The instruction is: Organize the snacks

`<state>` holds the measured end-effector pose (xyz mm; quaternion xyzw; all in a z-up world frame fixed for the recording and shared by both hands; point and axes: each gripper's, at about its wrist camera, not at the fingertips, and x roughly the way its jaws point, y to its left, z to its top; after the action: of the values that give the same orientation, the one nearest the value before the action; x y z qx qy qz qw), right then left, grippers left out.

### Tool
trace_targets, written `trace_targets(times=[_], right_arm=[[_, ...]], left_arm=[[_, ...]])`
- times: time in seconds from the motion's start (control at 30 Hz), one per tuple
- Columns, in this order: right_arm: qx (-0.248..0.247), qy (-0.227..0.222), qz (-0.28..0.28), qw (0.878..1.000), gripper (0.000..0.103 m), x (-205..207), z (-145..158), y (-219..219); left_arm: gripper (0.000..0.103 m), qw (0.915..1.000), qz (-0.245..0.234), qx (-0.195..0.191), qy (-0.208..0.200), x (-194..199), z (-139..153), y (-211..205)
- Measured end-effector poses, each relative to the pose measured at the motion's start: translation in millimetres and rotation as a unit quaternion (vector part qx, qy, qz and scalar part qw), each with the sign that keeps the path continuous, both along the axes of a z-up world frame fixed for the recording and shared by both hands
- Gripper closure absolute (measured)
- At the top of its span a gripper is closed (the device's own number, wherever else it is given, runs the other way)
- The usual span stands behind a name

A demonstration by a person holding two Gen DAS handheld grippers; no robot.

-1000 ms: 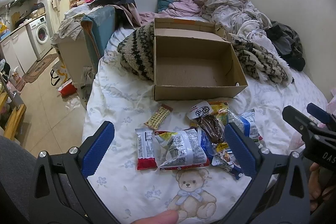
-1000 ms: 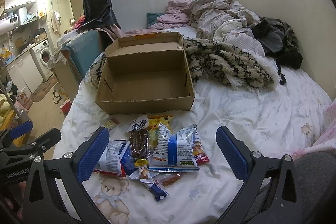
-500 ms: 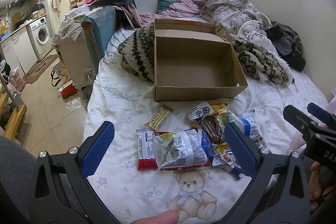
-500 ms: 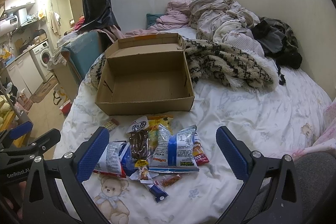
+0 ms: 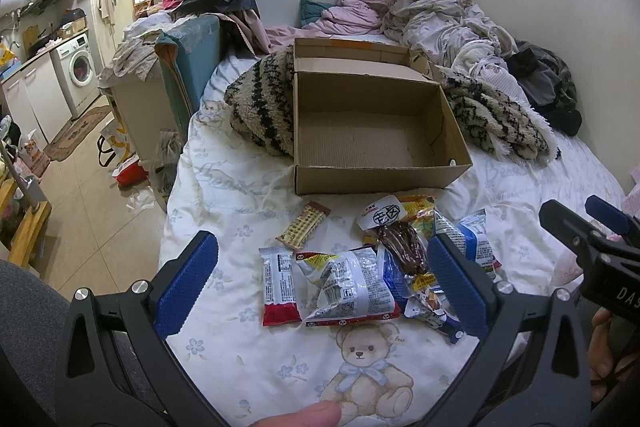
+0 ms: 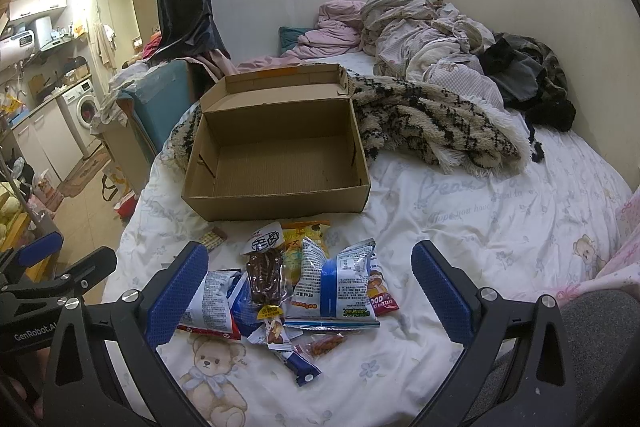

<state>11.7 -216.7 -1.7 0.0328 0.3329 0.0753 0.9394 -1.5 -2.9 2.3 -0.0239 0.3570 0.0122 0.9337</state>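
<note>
A pile of snack packets lies on the white bear-print sheet, in front of an open, empty cardboard box (image 5: 368,135) (image 6: 280,163). It holds a white and red packet (image 5: 278,283), a silver bag (image 5: 348,283), a brown meat snack (image 5: 404,247) (image 6: 266,275), a blue and white bag (image 6: 340,287) and a yellow wafer bar (image 5: 302,225). My left gripper (image 5: 322,287) is open over the pile's left part, holding nothing. My right gripper (image 6: 306,291) is open over the pile's right part, holding nothing.
A striped fluffy blanket (image 6: 432,123) lies behind and beside the box. Crumpled clothes (image 5: 440,15) are heaped at the bed's far end by the wall. The bed's left edge (image 5: 172,187) drops to a tiled floor. A washing machine (image 5: 78,67) stands at far left.
Nothing has visibly changed beyond a very slight drift of both cameras. Both grippers stay open above the snacks.
</note>
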Motion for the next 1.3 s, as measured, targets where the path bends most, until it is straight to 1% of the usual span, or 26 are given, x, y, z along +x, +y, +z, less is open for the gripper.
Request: trace_targets(times=[0.77, 1.03, 1.13, 1.2, 1.3], right_arm=[[0.001, 0.001, 0.003, 1.0, 0.0, 1, -1, -1], [0.002, 0.008, -0.002, 1.0, 0.0, 3, -1, 1], [0.006, 0.012, -0.004, 1.0, 0.0, 4, -1, 0], [0.015, 0.016, -0.003, 1.0, 0.0, 8, 2, -4], [0.05, 0.041, 0.008, 0.998, 0.0, 26, 7, -15]], left_arm=[[0.0, 1.0, 0.002, 0.0, 0.0, -1, 0, 1], [0.0, 1.0, 0.004, -0.002, 0.005, 1, -2, 7], [0.0, 0.9999, 0.002, -0.005, 0.016, 4, -4, 8], [0.0, 0.9995, 0.003, -0.006, 0.031, 11, -3, 10], [0.0, 0.9981, 0.012, 0.005, 0.06, 27, -3, 13]])
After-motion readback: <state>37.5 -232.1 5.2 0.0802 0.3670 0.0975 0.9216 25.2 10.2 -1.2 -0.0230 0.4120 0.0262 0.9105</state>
